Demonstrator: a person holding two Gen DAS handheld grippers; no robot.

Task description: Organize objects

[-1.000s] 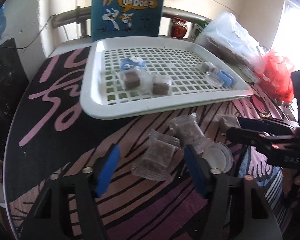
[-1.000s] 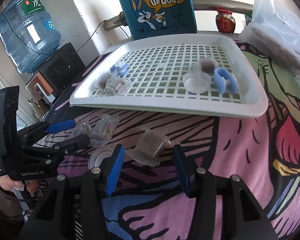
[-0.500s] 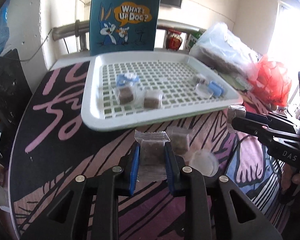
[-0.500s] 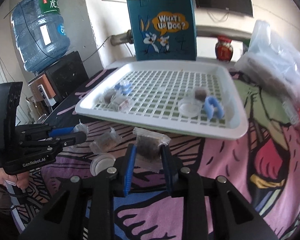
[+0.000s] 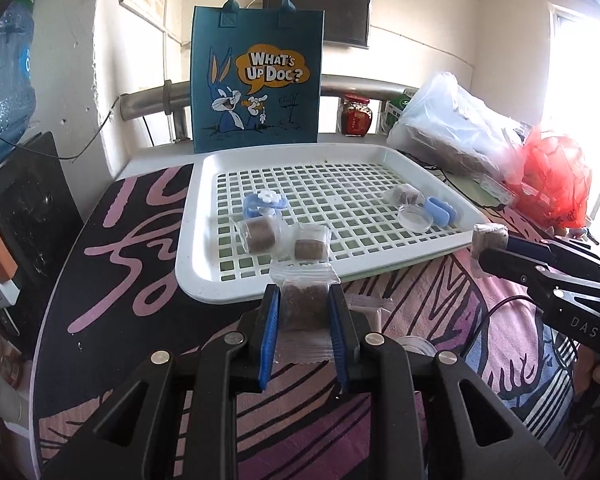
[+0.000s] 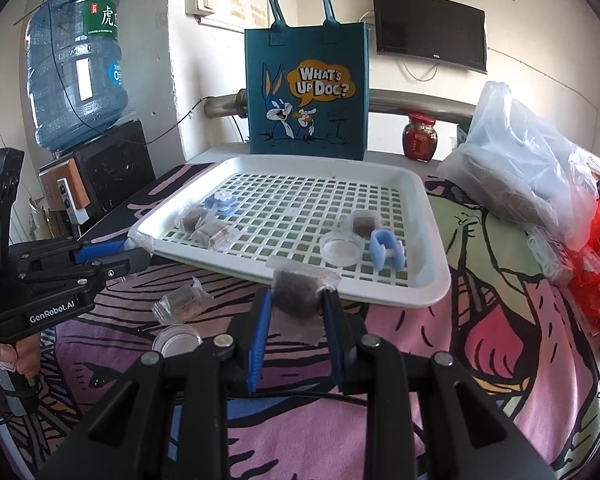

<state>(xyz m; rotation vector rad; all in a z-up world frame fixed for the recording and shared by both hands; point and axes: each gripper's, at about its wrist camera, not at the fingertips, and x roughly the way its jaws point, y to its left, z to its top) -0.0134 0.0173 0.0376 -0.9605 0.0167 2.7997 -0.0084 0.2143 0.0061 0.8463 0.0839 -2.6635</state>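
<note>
My left gripper is shut on a clear packet with a brown block, held above the table just before the white slotted tray. My right gripper is shut on another brown-block packet, held before the tray's front rim. In the tray lie two packets, a third packet, a clear round lid and two blue clips. One packet and a round lid lie on the cloth.
A blue "What's Up Doc?" bag stands behind the tray. A red jar, a clear plastic bag and a red bag are at the back right. A water bottle stands at the left.
Both grippers closed on packets that lay on the cloth, lifted them and pulled back from the table; the tray now sits farther off in both views.
</note>
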